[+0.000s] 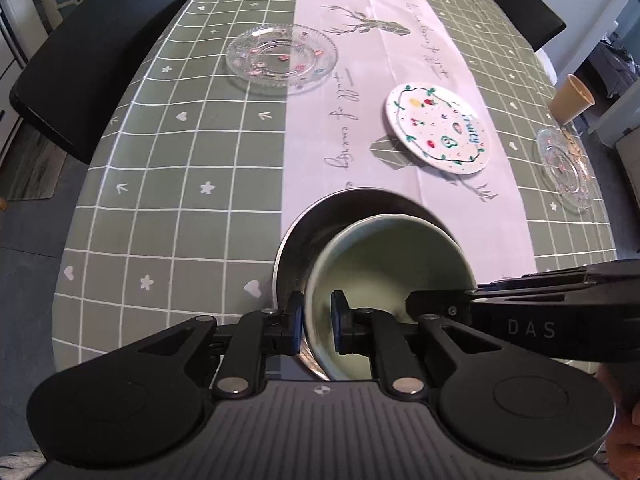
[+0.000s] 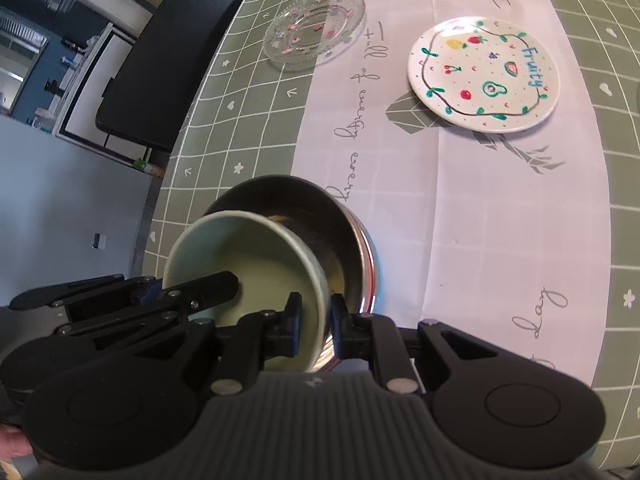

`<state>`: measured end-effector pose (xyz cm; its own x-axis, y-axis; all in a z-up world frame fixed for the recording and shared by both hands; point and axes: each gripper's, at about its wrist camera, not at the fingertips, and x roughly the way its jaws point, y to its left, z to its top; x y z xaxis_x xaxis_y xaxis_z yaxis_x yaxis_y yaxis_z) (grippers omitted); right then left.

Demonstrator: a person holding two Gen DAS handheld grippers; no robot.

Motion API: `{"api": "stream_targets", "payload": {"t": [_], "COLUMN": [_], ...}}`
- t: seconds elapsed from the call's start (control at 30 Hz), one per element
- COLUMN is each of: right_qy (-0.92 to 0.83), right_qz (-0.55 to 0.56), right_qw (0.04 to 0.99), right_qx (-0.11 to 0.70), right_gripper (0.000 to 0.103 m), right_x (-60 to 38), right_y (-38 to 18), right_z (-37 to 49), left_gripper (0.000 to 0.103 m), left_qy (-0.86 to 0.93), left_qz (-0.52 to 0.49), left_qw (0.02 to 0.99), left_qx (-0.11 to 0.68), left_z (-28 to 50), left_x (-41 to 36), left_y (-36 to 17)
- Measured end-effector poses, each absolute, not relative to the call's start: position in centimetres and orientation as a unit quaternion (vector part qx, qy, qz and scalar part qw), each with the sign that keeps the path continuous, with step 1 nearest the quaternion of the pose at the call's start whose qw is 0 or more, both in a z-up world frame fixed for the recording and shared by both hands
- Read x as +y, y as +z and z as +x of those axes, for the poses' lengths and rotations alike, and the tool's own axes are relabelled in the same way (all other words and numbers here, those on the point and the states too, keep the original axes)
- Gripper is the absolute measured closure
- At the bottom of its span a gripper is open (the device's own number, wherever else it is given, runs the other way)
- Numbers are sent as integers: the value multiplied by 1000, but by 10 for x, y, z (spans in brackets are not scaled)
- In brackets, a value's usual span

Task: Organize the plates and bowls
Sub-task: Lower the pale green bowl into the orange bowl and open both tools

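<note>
Both grippers pinch one pale green bowl (image 1: 384, 264): the left gripper (image 1: 316, 322) closed on its left wall, the right gripper (image 2: 314, 322) on its right wall. That bowl sits tilted inside a steel bowl (image 1: 320, 220) near the table's (image 1: 172, 168) near edge; the steel bowl's base is hidden. Open cloth lies beyond, then the fruit-painted plate (image 1: 440, 126), a glass plate (image 1: 280, 58), and another glass plate (image 1: 566, 168) beside the right edge.
</note>
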<state>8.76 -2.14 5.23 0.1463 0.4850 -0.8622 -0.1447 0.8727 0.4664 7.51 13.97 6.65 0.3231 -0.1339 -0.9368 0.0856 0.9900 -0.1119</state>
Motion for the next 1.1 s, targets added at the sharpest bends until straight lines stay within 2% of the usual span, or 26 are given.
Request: {"api": "stream_targets", "payload": {"t": [0.13,0.3,0.33,0.47,0.5,0.53,0.57,0.63,0.7,0.87,1.0,1.1], "right_qy": [205,196,198,198,201,206,212,220,230,243,238,220], "right_qz": [105,43,30,-22,-33,-41,-46,-51,-60,3,113,120], "right_qw": [762,794,799,816,821,822,822,821,816,823,822,841], "right_qx": [605,574,567,542,534,529,527,525,527,513,505,479], "right_gripper": [89,87,84,83,81,72,64,57,56,55,43,37], "right_x": [-13,-1,2,13,15,17,18,21,24,6,-14,-12], "right_y": [55,60,60,60,59,59,59,59,59,61,63,66], "right_z": [86,77,75,69,67,66,64,60,56,47,38,24], "left_gripper": [87,77,77,75,69,59,54,52,52,52,51,51], "left_qy": [-70,-70,-65,-53,-47,-45,-45,-47,-50,-64,-65,-66], "left_qz": [-29,3,10,48,55,58,60,55,51,42,37,46], "left_qw": [813,829,835,858,864,868,870,868,863,852,865,872], "left_qx": [577,555,546,508,498,490,487,491,500,518,496,483], "left_z": [73,66,63,58,57,57,58,59,61,58,50,45], "left_x": [142,135,133,129,129,130,130,131,133,141,147,148], "left_y": [68,76,79,91,93,95,96,95,92,86,92,96]}}
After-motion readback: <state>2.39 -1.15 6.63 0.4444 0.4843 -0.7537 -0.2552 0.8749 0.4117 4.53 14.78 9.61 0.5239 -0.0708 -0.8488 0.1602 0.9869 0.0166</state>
